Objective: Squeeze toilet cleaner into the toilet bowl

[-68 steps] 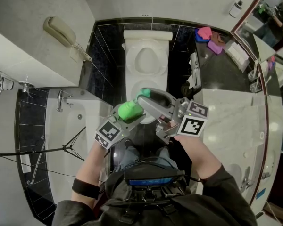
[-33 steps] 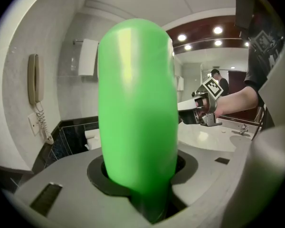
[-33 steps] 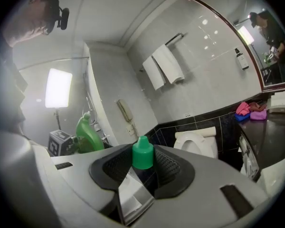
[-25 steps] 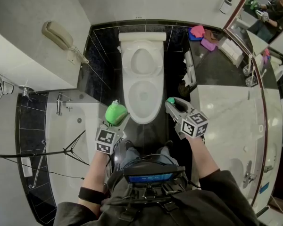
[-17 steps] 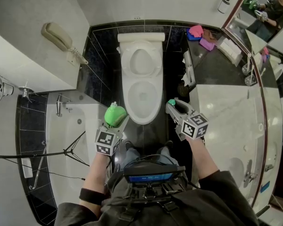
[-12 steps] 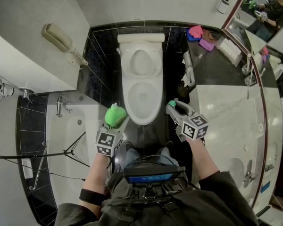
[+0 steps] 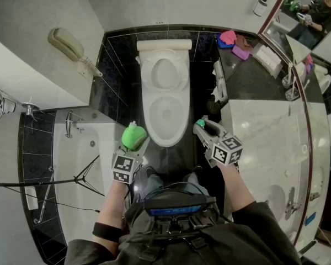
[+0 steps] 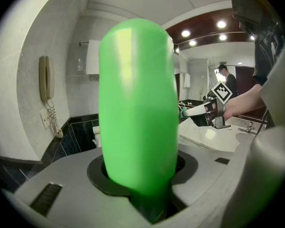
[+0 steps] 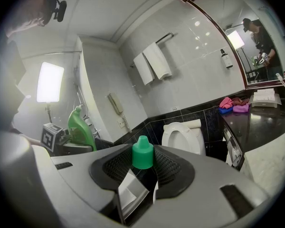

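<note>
The white toilet (image 7: 165, 95) stands straight ahead with its lid up and bowl exposed. Left of the bowl's front, my left gripper (image 7: 133, 141) is shut on the green cleaner bottle (image 7: 134, 135), which stands upright. That bottle (image 8: 137, 113) fills the left gripper view and hides the toilet there. To the bowl's right, my right gripper (image 7: 201, 125) is shut on the small green cap (image 7: 199, 123). In the right gripper view the cap (image 9: 143, 152) sits between the jaws, with the toilet (image 9: 183, 134) beyond and the bottle (image 9: 80, 126) at left.
A wall phone (image 7: 71, 42) hangs at the left above a bathtub (image 7: 85, 164). A marble counter (image 7: 265, 142) runs along the right, with pink and purple cloths (image 7: 237, 40) at its far end. A toilet-brush holder (image 7: 216, 105) stands right of the toilet.
Earlier both grippers met at the bottle over the bowl's front. They have since drawn apart, the cap going right with the right gripper. Over the last second almost nothing moved.
</note>
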`<action>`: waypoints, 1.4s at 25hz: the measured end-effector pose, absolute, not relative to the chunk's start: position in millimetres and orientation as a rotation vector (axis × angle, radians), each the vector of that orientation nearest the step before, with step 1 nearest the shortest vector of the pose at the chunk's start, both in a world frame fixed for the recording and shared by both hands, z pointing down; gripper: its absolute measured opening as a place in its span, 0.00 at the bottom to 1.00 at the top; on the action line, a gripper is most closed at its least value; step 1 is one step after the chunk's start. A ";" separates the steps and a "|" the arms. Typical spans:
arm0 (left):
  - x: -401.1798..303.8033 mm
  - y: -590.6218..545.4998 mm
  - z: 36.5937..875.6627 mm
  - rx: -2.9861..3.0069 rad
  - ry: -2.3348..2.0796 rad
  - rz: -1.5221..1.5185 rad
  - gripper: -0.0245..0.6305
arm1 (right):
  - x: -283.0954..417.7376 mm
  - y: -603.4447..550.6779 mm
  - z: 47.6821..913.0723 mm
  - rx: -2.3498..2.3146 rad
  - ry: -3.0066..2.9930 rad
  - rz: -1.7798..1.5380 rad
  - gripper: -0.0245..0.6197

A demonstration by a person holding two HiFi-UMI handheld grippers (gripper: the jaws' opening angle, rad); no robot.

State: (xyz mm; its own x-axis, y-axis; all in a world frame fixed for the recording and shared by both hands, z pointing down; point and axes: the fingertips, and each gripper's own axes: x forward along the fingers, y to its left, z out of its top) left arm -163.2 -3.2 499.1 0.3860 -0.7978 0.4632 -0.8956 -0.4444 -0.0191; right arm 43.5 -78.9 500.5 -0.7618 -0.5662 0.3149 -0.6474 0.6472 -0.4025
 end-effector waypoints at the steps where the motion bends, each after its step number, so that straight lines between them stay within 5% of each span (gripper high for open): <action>1: -163.1 -3.3 499.5 2.410 -1.498 0.606 0.33 | 43.2 -78.8 500.7 1.005 -2.703 0.753 0.27; 35: -129.9 -33.7 560.8 2.475 -1.131 0.628 0.33 | 18.9 -88.4 524.8 1.114 -2.688 0.642 0.27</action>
